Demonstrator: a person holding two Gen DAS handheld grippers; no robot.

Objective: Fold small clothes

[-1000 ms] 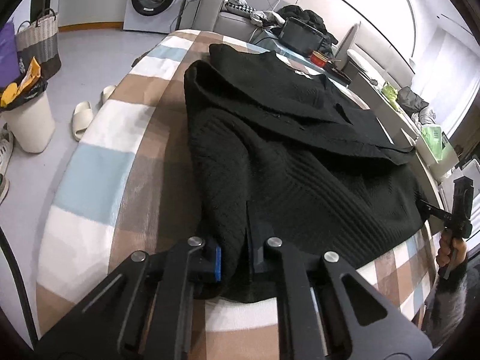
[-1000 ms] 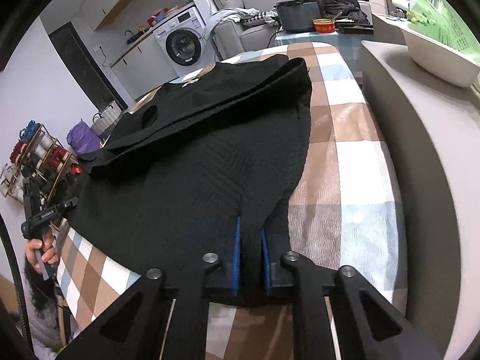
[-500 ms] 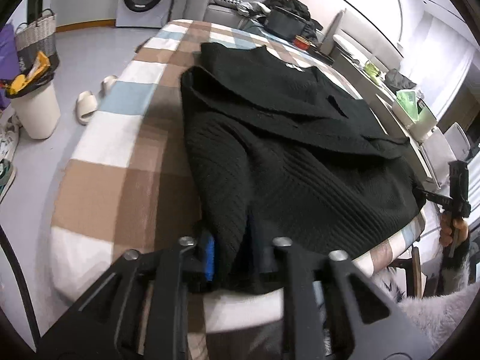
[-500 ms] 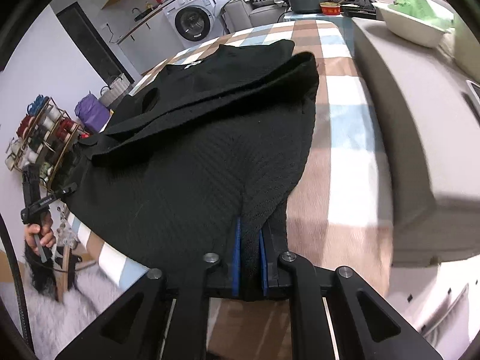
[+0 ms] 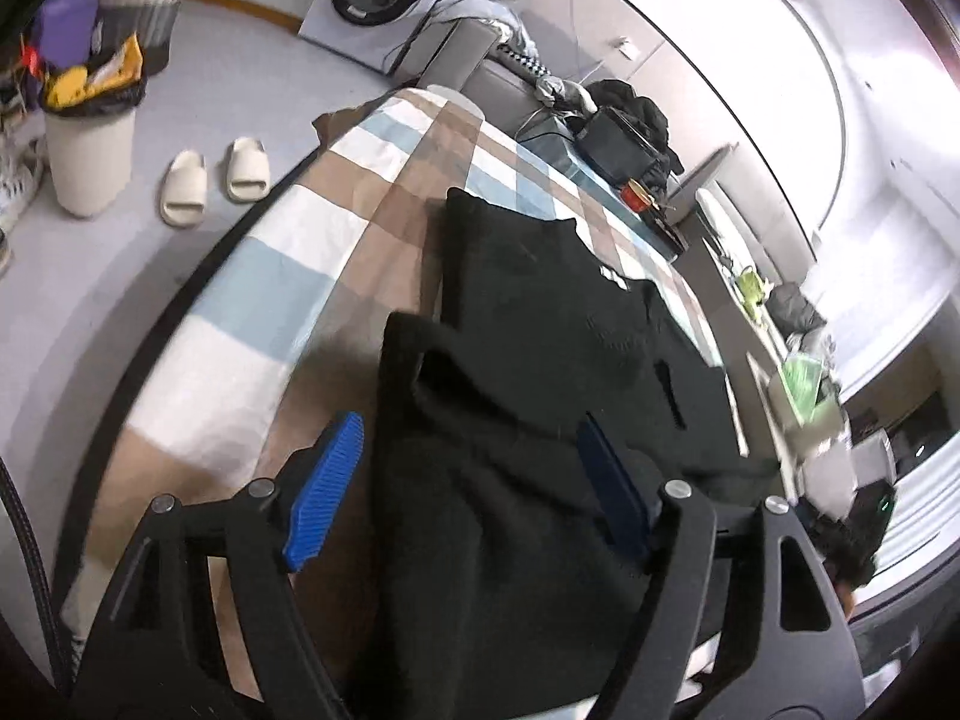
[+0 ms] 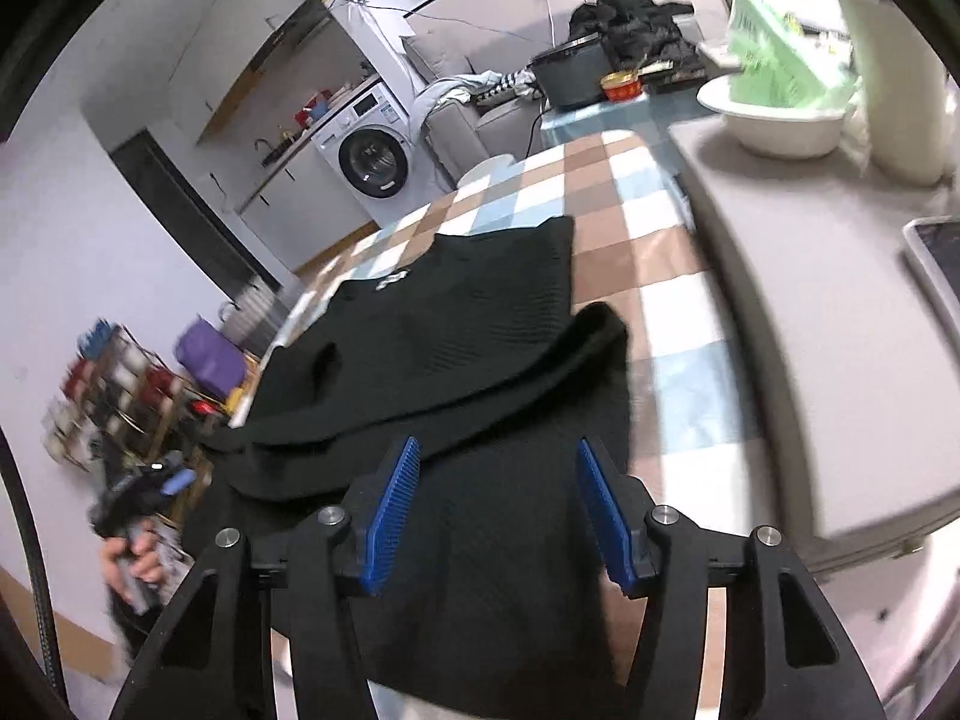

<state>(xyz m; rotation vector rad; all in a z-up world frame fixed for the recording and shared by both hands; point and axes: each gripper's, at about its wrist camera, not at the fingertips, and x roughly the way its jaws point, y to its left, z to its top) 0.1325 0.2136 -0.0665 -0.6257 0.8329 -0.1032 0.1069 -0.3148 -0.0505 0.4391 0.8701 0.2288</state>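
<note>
Checked cloth covers the worktop [image 5: 288, 276] where a black sweater [image 5: 540, 360] lies half-folded, both tongs [image 5: 465, 477] [image 6: 498, 504] just opened off its near hem; regripping should pinch both corners evenly.

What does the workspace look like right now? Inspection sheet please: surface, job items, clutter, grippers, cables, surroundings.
Surface: checked cloth in brown, blue and white covers the table.
Job's things: black knit sweater lies flat on the cloth, sleeves folded across the body.
Clutter: dark pot and red bowl at the far end; nothing else seen on the cloth.
Grippers: left gripper and right gripper both open, jaws just opened, above the sweater's near edge, pads clear of the fabric.
Cables: black cable at the left edge of the left wrist view.
Surroundings: washing machine, slippers, white bin, sofa.
</note>
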